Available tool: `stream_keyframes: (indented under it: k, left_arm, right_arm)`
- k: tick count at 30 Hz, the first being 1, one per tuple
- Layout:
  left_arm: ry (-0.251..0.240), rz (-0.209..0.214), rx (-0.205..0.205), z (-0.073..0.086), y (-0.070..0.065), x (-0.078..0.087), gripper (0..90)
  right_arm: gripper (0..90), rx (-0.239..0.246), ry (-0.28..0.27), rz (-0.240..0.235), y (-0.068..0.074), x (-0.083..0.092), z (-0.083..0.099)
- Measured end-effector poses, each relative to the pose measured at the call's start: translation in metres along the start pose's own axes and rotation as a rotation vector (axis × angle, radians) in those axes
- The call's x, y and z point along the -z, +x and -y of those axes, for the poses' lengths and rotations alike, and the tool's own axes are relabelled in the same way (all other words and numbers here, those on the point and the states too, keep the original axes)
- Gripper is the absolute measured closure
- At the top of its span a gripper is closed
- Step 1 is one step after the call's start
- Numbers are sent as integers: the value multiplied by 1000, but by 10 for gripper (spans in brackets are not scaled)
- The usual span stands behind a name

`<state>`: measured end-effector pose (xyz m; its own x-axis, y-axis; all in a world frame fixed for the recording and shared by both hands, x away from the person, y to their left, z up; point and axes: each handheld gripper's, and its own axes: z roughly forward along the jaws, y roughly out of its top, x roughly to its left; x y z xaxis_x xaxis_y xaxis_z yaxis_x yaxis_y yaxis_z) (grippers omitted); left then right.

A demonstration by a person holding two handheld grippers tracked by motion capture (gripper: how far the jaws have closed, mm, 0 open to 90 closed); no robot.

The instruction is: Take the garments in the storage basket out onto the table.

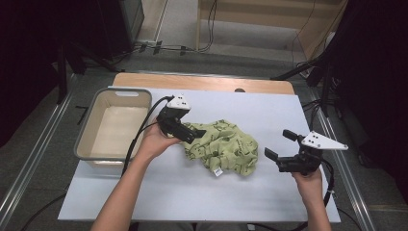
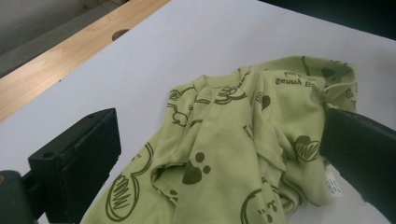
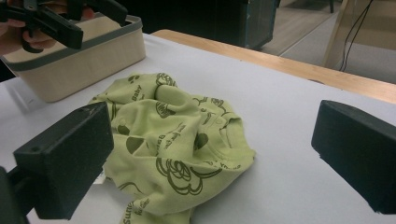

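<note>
A crumpled light-green baby garment (image 1: 223, 147) with dark printed drawings lies in the middle of the white table cover (image 1: 269, 202). My left gripper (image 1: 185, 127) is open at the garment's left edge; in the left gripper view the cloth (image 2: 233, 140) lies between and beyond its wide-apart jaws (image 2: 224, 135). My right gripper (image 1: 280, 144) is open and holds nothing, a short way right of the garment. In the right gripper view the garment (image 3: 173, 135) lies ahead of its spread jaws (image 3: 217, 140), and the left gripper (image 3: 70, 21) shows at the top left.
A beige plastic basin (image 1: 126, 91) with a grey rim stands at the table's left side (image 3: 93, 51). A wooden table edge (image 1: 207, 83) runs along the far side. Cables and dark stands sit on the floor beyond.
</note>
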<state>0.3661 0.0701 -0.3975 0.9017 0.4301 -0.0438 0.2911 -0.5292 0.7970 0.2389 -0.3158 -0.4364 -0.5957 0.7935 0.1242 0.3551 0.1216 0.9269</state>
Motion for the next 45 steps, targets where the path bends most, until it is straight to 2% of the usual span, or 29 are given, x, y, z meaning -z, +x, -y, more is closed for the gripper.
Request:
stream_keyframes:
  k: [19,26,37,40,45]
  left_arm:
    - [-93,-61,51,29,3,45,0]
    - [-130,-80,78,38,3,61,0]
    - [-154,-114,95,49,3,78,0]
    - [-165,-127,103,54,1,85,0]
    - [-172,-140,107,60,-1,92,0]
  right_arm:
    - [0,3,-4,6,3,-3,-1]
    - [0,5,-27,14,5,-3,-2]
    - [0,-1,-46,21,6,-2,-4]
    - [0,15,-49,34,8,-1,-6]
    - [0,16,-51,39,8,0,-6]
